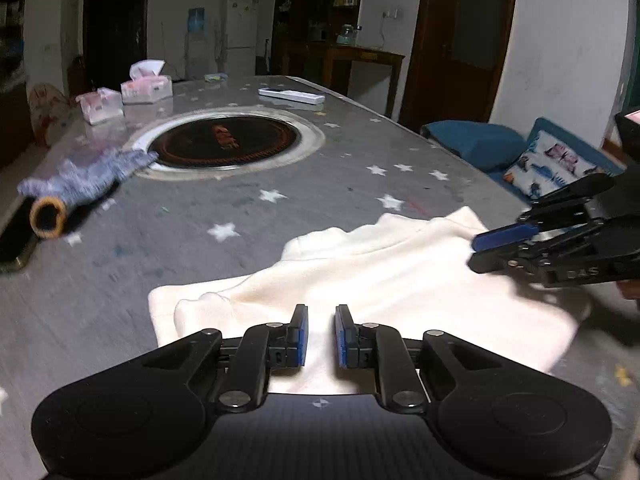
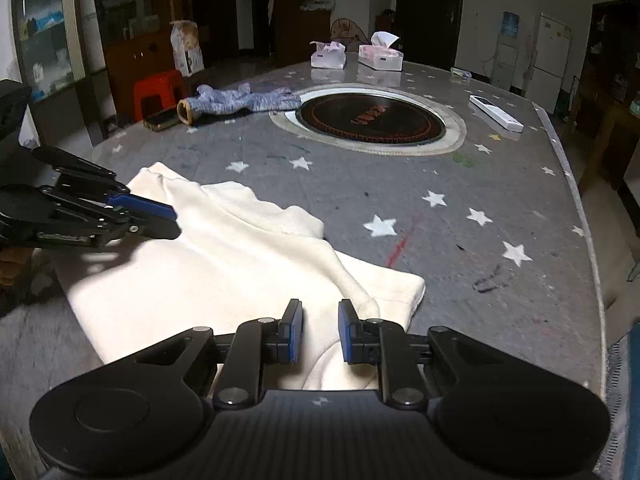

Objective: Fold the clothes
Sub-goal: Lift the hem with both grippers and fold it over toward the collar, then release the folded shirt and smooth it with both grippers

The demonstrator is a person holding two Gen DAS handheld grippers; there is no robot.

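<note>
The room was dim, with a long grey table (image 1: 180, 272) covered in white stars running away from me.

My left gripper (image 1: 320, 334) had its jaws at a narrow gap, blue pads (image 1: 303, 336) apart and nothing pinched between them. It hung over the near edge of the cream top (image 1: 400, 280), which showed through the gap. My right gripper (image 2: 320, 330) stood the same way, narrow and empty, above the top's other near corner, where a hem curled beside its right pad. Each gripper showed at the side of the other's view, tips over the cloth; I could not tell whether they touched it.

The top lay folded and rumpled at the near end of the table, its far edge bunched into ridges.

Beyond it sat a round dark hob (image 1: 224, 142) set into the tabletop. A blue-grey garment (image 1: 92, 176) lay sprawled just beside the hob's rim, one cuff open toward a phone (image 1: 12, 244) at the table's edge. Farther back stood two tissue packs (image 1: 146, 86) and a white remote (image 1: 291, 96). Off the table were a blue sofa (image 1: 480, 140), a red stool (image 2: 158, 92) and a white fridge (image 1: 240, 36).
</note>
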